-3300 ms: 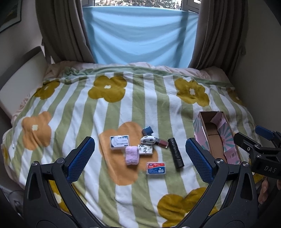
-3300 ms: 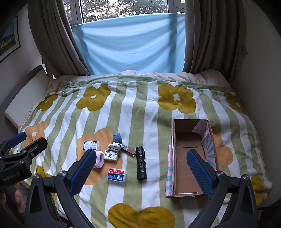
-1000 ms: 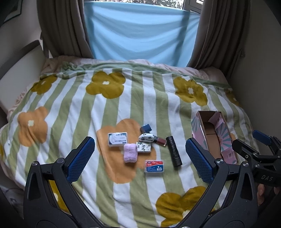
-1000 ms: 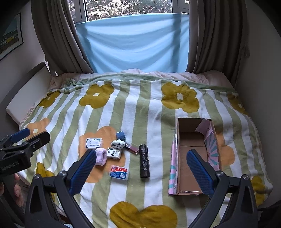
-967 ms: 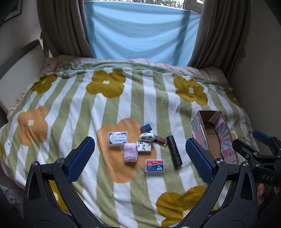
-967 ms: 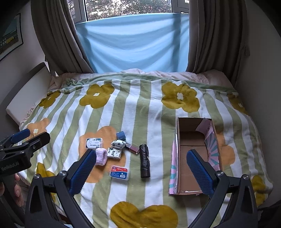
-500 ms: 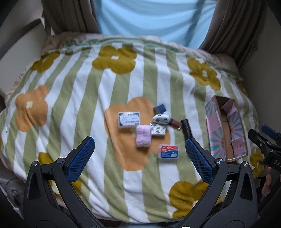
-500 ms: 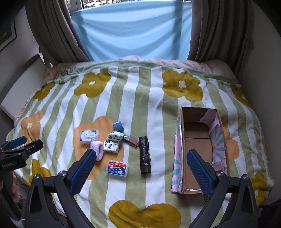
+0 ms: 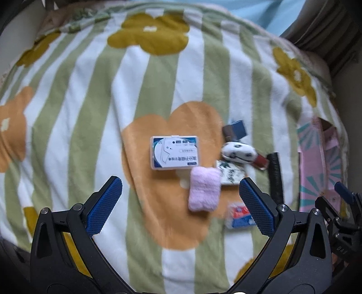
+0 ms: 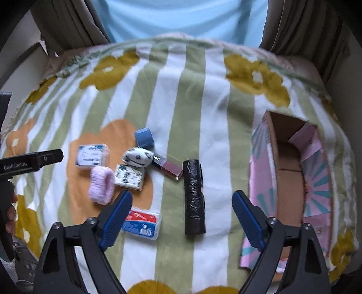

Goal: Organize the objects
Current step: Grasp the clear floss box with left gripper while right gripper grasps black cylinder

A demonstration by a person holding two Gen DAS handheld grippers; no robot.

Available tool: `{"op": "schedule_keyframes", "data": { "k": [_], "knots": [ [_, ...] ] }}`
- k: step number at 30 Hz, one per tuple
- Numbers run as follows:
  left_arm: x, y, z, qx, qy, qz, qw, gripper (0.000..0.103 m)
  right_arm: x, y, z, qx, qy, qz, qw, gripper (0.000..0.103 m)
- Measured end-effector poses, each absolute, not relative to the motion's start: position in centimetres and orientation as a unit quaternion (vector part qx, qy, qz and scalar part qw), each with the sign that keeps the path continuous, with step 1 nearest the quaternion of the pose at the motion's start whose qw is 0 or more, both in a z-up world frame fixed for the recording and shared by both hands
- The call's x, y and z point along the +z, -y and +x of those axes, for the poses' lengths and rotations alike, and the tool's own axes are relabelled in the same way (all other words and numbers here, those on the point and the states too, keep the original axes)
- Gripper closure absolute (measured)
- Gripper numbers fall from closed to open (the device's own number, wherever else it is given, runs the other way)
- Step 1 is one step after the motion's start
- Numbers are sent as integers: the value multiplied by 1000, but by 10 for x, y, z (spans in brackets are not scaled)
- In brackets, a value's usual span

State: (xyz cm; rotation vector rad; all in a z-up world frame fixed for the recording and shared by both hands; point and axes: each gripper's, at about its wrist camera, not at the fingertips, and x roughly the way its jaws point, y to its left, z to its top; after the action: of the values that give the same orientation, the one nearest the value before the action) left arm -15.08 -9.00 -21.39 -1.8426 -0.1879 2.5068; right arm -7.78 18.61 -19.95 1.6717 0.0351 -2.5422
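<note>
Small objects lie in a cluster on the flowered blanket [image 9: 90, 113]. A white plastic case [image 9: 174, 152] lies just beyond my open left gripper [image 9: 179, 204], with a pink fuzzy roll [image 9: 204, 191] between the fingers' line. A black roll [image 10: 194, 196] lies between the fingers of my open right gripper [image 10: 182, 222]. A red-and-blue case [image 10: 142, 222] sits by the right gripper's left finger. A spotted white pouch [image 10: 137, 157], a patterned packet [image 10: 129, 176], a blue box [image 10: 144, 136] and a maroon box [image 10: 170, 169] lie beyond. An open pink cardboard box [image 10: 316, 181] stands at the right.
The bed's headboard [image 10: 20, 58] is at the left. Curtains [image 10: 67, 24] and a blue sheet [image 10: 181, 15] hang behind the bed. A wall [image 10: 346, 67] runs along the right, close to the cardboard box.
Both grippers have moved down and forward toward the objects, which now look much larger. The left one now hovers over the white case and pink roll, the right over the black roll.
</note>
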Motion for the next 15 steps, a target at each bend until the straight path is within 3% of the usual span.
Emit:
{"op": "schedule_keyframes", "data": {
  "k": [11, 15],
  "knots": [
    [-315, 87, -207, 760, 72, -646, -5, 1, -283, -196, -111, -800, -23, 599, 28, 21],
    [-335, 84, -219, 751, 66, -657, -12, 0, -304, -200, -119, -788, -25, 615, 33, 32]
  ]
}}
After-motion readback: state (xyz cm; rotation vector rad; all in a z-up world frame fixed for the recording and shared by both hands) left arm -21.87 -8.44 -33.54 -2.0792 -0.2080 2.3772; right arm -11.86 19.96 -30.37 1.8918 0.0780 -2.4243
